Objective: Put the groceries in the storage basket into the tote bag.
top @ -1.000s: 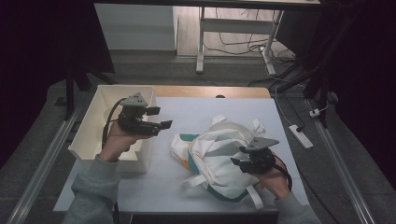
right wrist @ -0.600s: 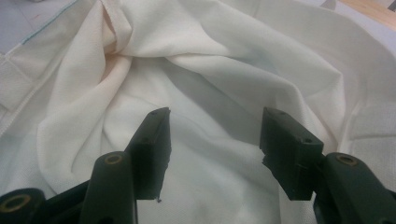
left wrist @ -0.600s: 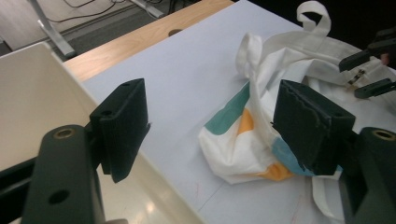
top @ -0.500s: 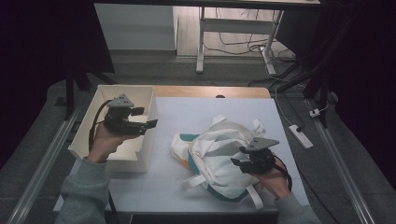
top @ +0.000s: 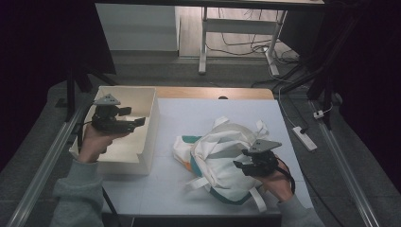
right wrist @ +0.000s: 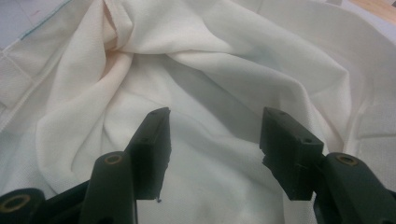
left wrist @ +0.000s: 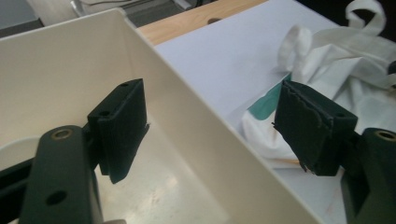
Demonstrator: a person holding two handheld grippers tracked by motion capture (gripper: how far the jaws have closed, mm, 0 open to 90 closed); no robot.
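Observation:
A crumpled white cloth bag [top: 222,151] with teal trim and loose straps lies on the white tabletop [top: 208,116]. My right gripper [top: 240,166] rests at the bag's right side, open, its jaws hovering just above folds of the cloth [right wrist: 205,70] with nothing between them. To the left stands a cream open box [top: 152,116]. My left gripper [top: 136,122] hangs over the box, pointing toward the bag. Its jaws are open and empty, one pad [left wrist: 119,126] over the box's inside, the other [left wrist: 313,126] beyond the box wall [left wrist: 187,121] on the bag's side [left wrist: 327,56].
A strip of bare wood [top: 213,92] edges the table's far side. Metal rails [top: 42,161] run along both sides of the table. On the floor to the right lies a white power strip [top: 304,138]. A desk frame with cables [top: 236,42] stands behind.
My left gripper has moved left, from above the table near the bag to over the box, and slightly lower. The right gripper and bag have stayed put.

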